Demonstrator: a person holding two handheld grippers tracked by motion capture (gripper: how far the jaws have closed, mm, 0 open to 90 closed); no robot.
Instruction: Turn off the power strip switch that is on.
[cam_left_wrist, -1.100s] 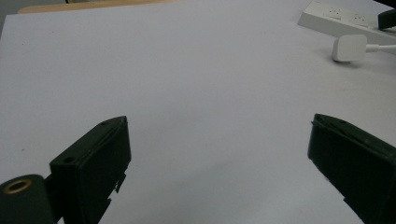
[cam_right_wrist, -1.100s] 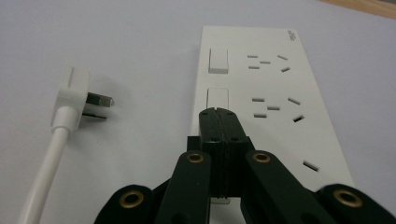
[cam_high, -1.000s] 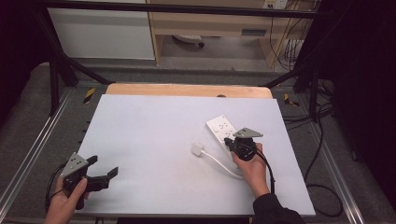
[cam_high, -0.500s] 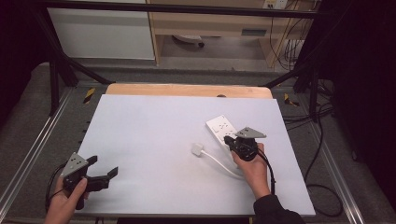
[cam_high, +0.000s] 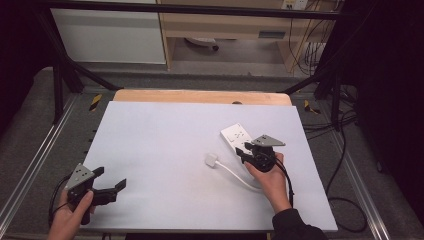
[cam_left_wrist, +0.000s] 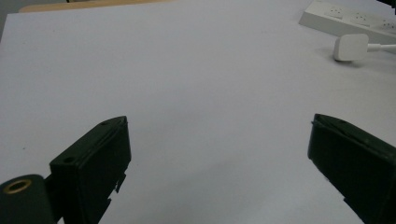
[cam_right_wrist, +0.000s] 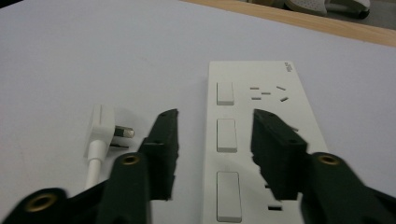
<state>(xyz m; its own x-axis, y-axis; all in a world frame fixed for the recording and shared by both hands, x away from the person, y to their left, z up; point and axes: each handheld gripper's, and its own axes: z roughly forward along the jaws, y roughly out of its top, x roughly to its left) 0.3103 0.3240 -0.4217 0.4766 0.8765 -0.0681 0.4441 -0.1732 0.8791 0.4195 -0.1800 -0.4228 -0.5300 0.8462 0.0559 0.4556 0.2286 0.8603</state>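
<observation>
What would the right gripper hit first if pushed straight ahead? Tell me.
Most likely the white power strip: the open right gripper points along its row of switches, jaws either side. The plug lies off to the left. Height above the strip is unclear.

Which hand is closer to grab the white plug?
Probably the right. The right gripper hovers open over the power strip, beside the plug; the left gripper sits far off, near the table's corner.

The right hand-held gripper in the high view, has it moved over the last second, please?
Barely: the right hand-held gripper sits at the near end of the white rectangular power strip, jaws open, much as it did a second ago.
</observation>
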